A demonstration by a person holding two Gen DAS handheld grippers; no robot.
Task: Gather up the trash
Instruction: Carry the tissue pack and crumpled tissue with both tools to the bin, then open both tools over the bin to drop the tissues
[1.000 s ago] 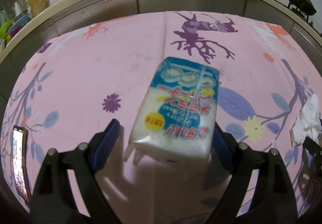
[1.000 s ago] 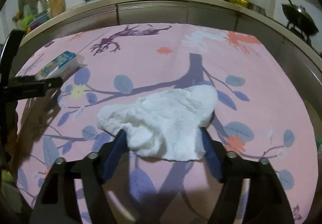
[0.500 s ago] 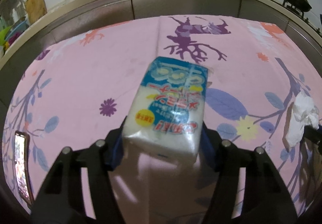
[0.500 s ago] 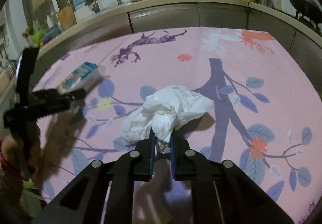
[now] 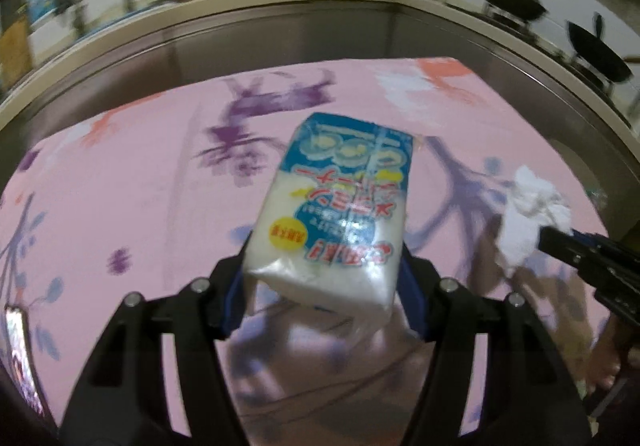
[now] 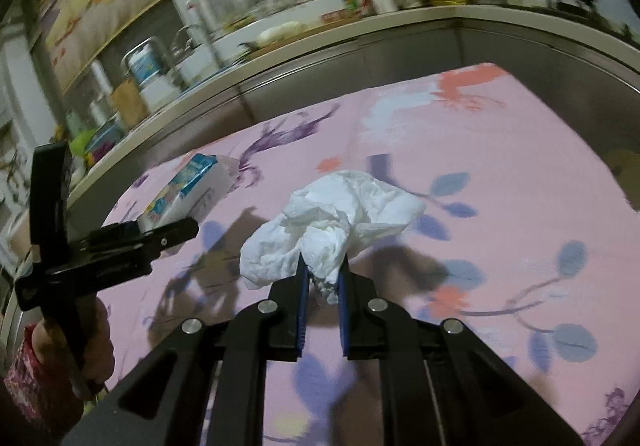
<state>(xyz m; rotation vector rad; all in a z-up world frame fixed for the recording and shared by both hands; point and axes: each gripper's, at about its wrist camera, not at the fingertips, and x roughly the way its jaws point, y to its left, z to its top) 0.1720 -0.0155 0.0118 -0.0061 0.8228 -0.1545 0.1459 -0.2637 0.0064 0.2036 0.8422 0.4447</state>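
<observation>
My left gripper (image 5: 320, 278) is shut on a white and blue tissue packet (image 5: 336, 205) and holds it lifted above the pink flowered tablecloth (image 5: 140, 181). The packet (image 6: 188, 193) and left gripper (image 6: 176, 230) also show at the left of the right wrist view. My right gripper (image 6: 323, 270) is shut on a crumpled white tissue (image 6: 336, 221), raised off the cloth. The tissue (image 5: 528, 213) shows at the right of the left wrist view, with the right gripper (image 5: 560, 242) behind it.
A phone (image 5: 20, 358) lies at the table's left edge. A steel kitchen counter (image 5: 280, 33) with bottles and pots runs behind the table. Woks (image 5: 512, 1) sit on the stove at the right.
Both grippers closed on their items, the left on the packet and the right on the tissue, and lifted them off the cloth. Both views have risen and are motion-blurred.
</observation>
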